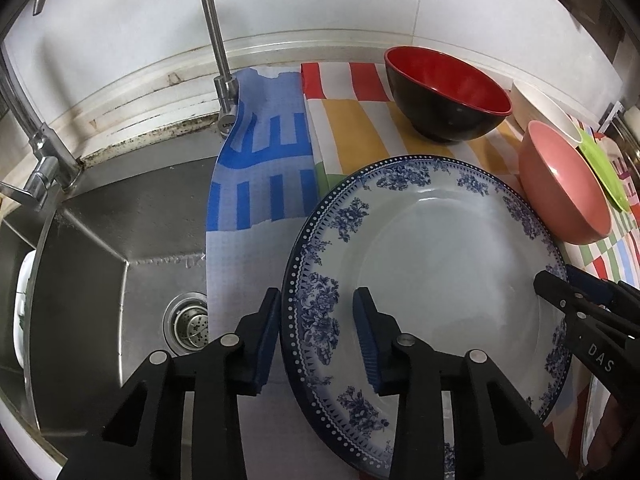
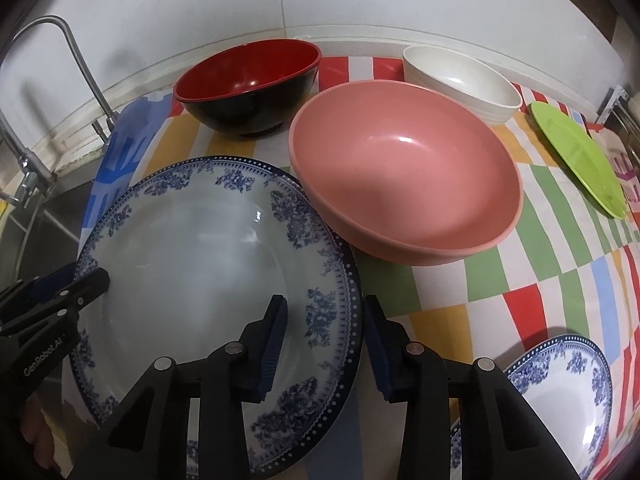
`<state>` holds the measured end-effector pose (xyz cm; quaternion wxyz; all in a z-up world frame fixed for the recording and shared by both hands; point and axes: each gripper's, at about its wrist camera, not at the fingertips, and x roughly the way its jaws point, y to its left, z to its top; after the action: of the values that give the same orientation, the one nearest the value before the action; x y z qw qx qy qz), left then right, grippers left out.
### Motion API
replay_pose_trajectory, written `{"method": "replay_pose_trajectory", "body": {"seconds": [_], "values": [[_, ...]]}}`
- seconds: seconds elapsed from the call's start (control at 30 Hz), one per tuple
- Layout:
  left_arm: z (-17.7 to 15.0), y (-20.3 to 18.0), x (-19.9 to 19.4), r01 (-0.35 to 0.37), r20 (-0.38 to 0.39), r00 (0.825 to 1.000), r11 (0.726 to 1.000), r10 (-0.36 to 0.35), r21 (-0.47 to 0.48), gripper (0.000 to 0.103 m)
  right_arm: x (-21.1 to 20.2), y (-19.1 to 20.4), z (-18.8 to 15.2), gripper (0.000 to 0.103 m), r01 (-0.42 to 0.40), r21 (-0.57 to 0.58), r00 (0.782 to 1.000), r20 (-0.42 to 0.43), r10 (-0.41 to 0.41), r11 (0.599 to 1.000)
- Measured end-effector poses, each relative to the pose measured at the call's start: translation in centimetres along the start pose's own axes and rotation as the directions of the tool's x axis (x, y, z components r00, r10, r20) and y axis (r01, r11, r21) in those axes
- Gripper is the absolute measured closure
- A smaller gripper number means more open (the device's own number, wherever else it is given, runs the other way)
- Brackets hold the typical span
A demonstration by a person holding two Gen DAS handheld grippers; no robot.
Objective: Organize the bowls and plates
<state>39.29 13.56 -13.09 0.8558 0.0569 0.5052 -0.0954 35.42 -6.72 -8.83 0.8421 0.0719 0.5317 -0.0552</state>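
A large blue-and-white floral plate (image 1: 440, 264) lies on the counter cloth; it also shows in the right wrist view (image 2: 192, 264). My left gripper (image 1: 316, 332) is open and straddles the plate's left rim, one finger outside, one over the plate. My right gripper (image 2: 324, 340) is open and straddles its right rim; it appears at the plate's right edge in the left wrist view (image 1: 560, 292). Behind stand a red-and-black bowl (image 2: 248, 84), a pink bowl (image 2: 408, 176), a white bowl (image 2: 464, 80) and a green plate (image 2: 580, 156). A second blue floral plate (image 2: 560, 396) lies at lower right.
A steel sink (image 1: 120, 248) with a drain (image 1: 188, 320) lies left of the counter, with a tap (image 1: 216, 48) behind it. A blue-and-white cloth (image 1: 264, 184) hangs over the sink edge. A striped colourful cloth (image 2: 560, 272) covers the counter. A tiled wall is at the back.
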Motion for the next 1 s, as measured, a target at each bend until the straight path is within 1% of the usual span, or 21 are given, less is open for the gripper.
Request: {"method": "replay_pose_trajectory", "body": {"seconds": [0.2, 0.5, 0.8, 1.0], "values": [[-0.2, -0.1, -0.4, -0.009, -0.001, 1.0, 1.0, 0.009, -0.003, 0.067, -0.1, -0.1, 0.0, 0.066, -0.004, 0.008, 1.0, -0.002, 0.004, 1.0], [-1.1, 0.4, -2.2, -0.02, 0.001, 1.0, 1.0, 0.021, -0.024, 0.067, -0.9, 0.2, -0.4, 0.066, -0.018, -0.002, 1.0, -0.011, 0.018, 1.0], [-2.4, 0.3, -5.6, -0.025, 0.027, 0.999, 0.999, 0.026, -0.039, 0.066, -3.9, 0.4, -1.0, 0.066, -0.026, -0.008, 1.0, 0.012, 0.026, 1.0], [-3.1, -0.9, -8.1, -0.034, 0.053, 0.998, 0.998, 0.037, -0.054, 0.066, -6.4, -0.4, -1.6, 0.066, -0.031, -0.016, 0.999, 0.03, 0.032, 0.999]]}}
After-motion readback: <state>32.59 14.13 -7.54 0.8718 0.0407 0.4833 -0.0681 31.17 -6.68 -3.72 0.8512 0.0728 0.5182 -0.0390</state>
